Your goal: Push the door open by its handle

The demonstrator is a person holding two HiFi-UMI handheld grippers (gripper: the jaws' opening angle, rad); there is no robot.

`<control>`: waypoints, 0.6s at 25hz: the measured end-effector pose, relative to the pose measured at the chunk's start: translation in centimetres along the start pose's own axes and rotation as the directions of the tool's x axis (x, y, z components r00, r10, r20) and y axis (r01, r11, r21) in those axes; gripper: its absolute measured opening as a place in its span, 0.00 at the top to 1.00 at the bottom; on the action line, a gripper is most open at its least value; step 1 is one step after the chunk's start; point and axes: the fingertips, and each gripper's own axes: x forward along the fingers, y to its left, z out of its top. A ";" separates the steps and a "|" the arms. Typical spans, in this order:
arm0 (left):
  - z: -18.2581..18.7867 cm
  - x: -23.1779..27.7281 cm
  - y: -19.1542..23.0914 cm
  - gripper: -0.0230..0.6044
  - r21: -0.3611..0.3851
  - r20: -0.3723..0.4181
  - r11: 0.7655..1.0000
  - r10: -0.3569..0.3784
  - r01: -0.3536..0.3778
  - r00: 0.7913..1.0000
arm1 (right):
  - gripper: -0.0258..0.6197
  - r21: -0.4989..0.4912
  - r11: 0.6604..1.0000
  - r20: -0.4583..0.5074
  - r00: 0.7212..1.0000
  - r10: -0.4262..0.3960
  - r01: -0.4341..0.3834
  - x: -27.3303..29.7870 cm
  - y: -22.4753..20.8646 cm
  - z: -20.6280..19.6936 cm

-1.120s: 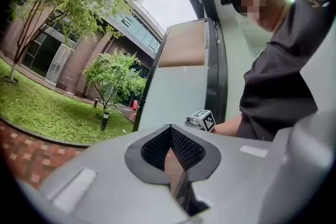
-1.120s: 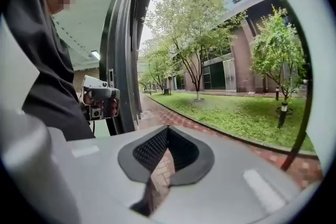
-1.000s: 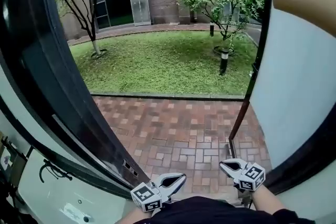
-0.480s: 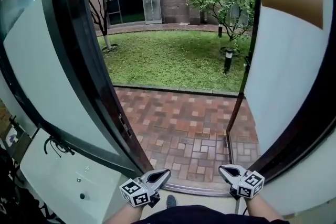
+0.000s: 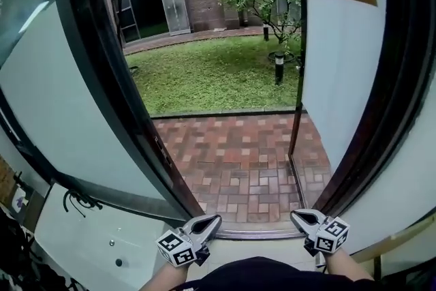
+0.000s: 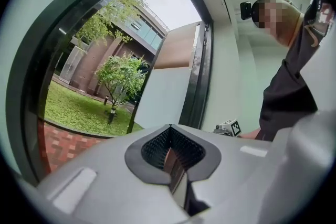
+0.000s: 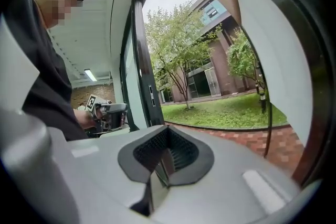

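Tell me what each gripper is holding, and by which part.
Nothing. The left gripper and right gripper are both shut and empty.

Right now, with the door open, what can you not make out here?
Door handle: no view clearly shows one; the thin dark bar along the right door leaf in the head view is too slim to tell.
Doorway top: cut off by the head view's upper edge.
Floor by the person's feet: hidden by dark clothing, head view.
Dark hooked thing on the white panel: too small.
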 end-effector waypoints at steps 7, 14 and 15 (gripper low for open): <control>0.4 -5.6 3.4 0.96 0.027 -0.012 1.000 -0.014 0.014 1.000 | 0.96 0.000 1.000 -0.007 1.000 -0.030 0.030 5.4 4.0 -0.9; 1.3 -6.0 5.5 0.96 0.028 -0.001 0.999 -0.026 0.026 1.000 | 0.96 -0.020 0.999 -0.024 0.999 -0.045 0.044 7.2 4.1 -0.2; 1.6 -6.0 5.6 0.96 0.029 0.000 0.999 -0.025 0.025 1.000 | 0.96 -0.023 0.999 -0.027 0.998 -0.050 0.049 7.3 3.9 -0.1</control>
